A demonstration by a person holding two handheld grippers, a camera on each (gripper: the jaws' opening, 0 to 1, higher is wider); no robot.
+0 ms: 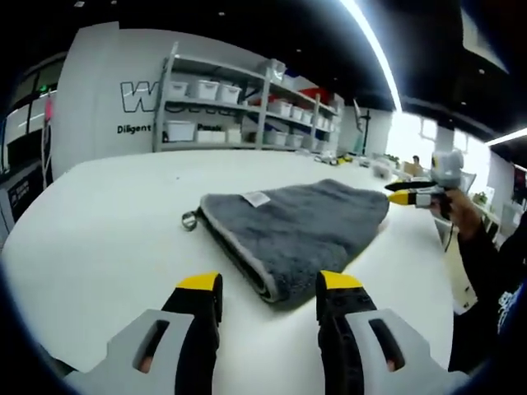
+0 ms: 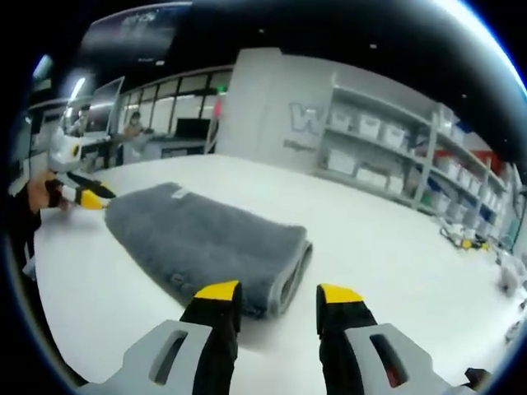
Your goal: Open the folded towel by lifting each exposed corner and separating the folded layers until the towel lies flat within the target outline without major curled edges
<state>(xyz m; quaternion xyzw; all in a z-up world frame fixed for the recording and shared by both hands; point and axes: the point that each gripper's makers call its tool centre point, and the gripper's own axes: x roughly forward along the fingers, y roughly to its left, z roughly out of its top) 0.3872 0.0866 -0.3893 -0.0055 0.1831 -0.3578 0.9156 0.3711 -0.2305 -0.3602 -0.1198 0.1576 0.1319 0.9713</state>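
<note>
In the left gripper view, the left gripper [image 1: 269, 292] rises from the bottom with its yellow-tipped jaws apart and nothing between them. Just beyond the jaws lies the towel [image 1: 295, 226], grey, folded into thick layers, on the white table [image 1: 107, 222]. Its folded end points toward the jaws, with a paler hem running along the near edge. A white label [image 1: 256, 198] sits on top near the far left corner, and a small loop [image 1: 189, 220] sticks out from that corner onto the table. At the right, the right gripper [image 1: 403, 194] hangs just past the towel's far corner, held by a hand [image 1: 463, 211] in a dark sleeve; whether its jaws are apart cannot be told from here. Shelves [image 1: 247, 107] with white bins stand against the back wall.

In the right gripper view, the right gripper [image 2: 278, 296] comes up from the bottom, jaws apart and empty. The towel [image 2: 198, 234] lies just ahead on the table [image 2: 395, 247], its rolled, layered end nearest the jaws. At the far left, the left gripper [image 2: 92, 196] has its yellow tips close to the towel's far corner. Shelves [image 2: 395, 148] line the wall behind.
</note>
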